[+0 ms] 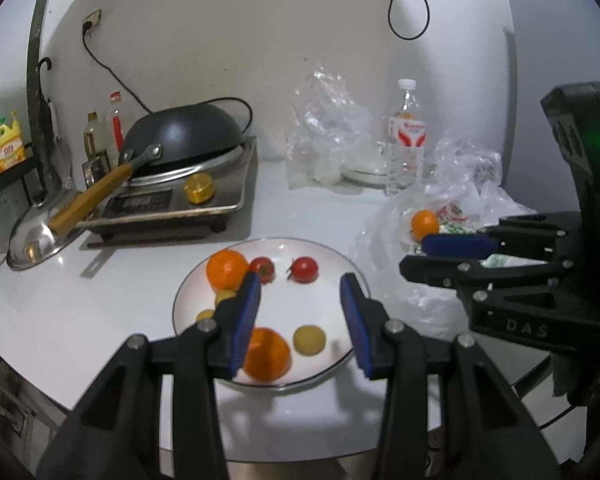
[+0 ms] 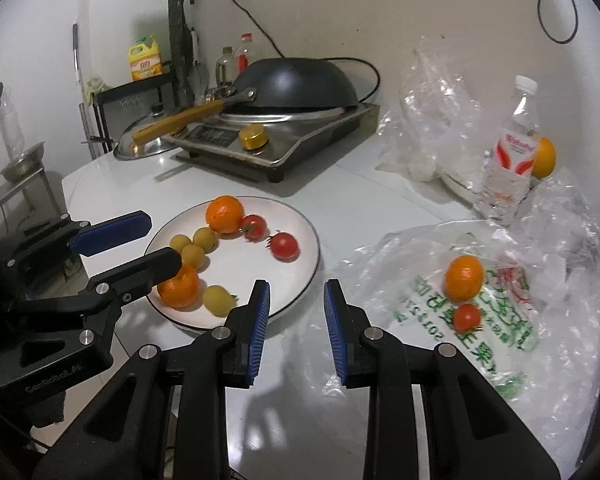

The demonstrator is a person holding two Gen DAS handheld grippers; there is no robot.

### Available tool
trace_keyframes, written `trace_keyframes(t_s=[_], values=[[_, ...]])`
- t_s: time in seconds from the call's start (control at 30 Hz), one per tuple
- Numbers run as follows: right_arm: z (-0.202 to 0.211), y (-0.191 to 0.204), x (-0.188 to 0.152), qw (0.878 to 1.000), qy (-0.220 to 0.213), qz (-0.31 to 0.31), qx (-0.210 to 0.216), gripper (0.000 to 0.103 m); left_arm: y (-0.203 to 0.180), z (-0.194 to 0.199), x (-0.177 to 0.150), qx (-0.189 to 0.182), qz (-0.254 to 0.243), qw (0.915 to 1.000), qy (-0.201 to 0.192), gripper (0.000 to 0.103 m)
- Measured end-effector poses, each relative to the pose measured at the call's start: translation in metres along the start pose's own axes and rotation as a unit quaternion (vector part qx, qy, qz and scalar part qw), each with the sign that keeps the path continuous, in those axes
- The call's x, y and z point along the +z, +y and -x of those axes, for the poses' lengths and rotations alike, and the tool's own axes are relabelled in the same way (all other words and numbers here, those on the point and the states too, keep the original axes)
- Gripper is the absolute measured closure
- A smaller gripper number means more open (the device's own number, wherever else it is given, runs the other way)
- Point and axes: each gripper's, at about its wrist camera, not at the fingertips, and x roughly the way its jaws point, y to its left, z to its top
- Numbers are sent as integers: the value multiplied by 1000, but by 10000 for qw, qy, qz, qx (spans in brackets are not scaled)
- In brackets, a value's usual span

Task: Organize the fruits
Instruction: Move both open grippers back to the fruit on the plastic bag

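Observation:
A white plate on the white table carries two oranges, two red tomatoes and several small yellow fruits. My left gripper hovers open over the plate's near side, with nothing between its pads. My right gripper sits just right of the plate's rim, its pads a narrow gap apart and empty. On a printed plastic bag to the right lie one orange and one tomato.
An induction cooker with an upturned black wok and a steel lid stands behind the plate. A water bottle, crumpled clear bags and another orange are at the back right. The table's front edge runs just below both grippers.

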Motion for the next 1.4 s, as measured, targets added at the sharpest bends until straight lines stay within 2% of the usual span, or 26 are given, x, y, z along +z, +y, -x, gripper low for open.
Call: trace_keyframes(t_s=[0.93, 1.4], values=[[73, -63, -7, 9970, -583, -196, -466, 73, -74, 18, 41, -153, -253, 9990, -332, 60], [78, -114, -22, 9950, -558, -430, -707, 73, -111, -9, 48, -462, -421, 9978, -219, 56]])
